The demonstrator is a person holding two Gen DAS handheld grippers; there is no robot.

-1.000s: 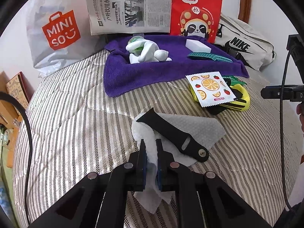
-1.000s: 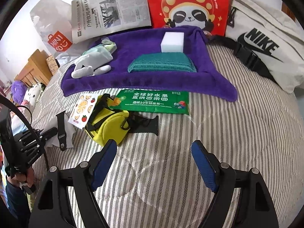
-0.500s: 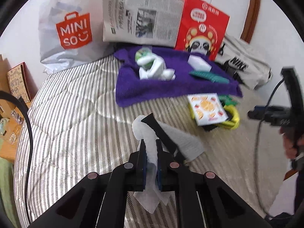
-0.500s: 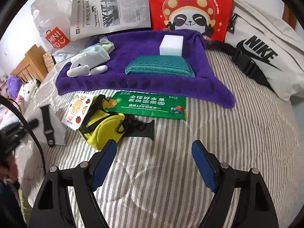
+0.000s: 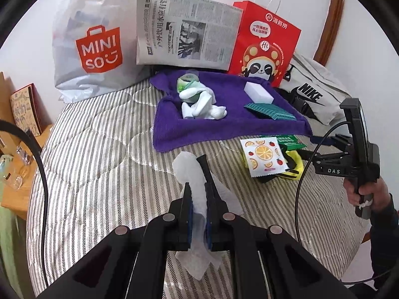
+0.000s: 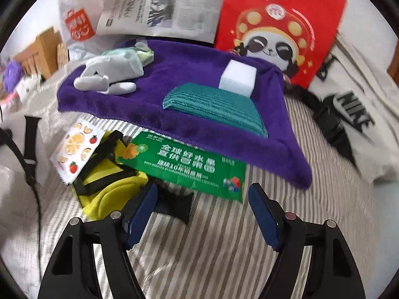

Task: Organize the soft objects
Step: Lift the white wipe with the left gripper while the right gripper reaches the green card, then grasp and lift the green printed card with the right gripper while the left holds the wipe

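Note:
My left gripper (image 5: 198, 189) is shut on a white wipe cloth (image 5: 189, 172) and holds it lifted off the striped bed, with a black strap (image 5: 203, 165) draped on it. A purple towel (image 5: 224, 122) at the back carries white socks (image 5: 202, 104), a white sponge block (image 5: 258, 91) and a teal cloth (image 5: 269, 111). My right gripper (image 6: 203, 196) is open and empty, low over the bed in front of a green packet (image 6: 187, 164) and a yellow pouch (image 6: 109, 186). The purple towel (image 6: 124, 99) lies just beyond them.
A fruit-print packet (image 5: 264, 155) lies on the yellow pouch. A Miniso bag (image 5: 97, 44), a newspaper (image 5: 184, 37), a red panda bag (image 5: 264, 47) and a Nike bag (image 5: 314, 92) line the back wall. A wooden bedside table (image 5: 15, 164) stands at the left.
My left gripper has lifted the wipe and the strap up off the bed. My right gripper has moved forward and lower toward the green packet and yellow pouch, still open.

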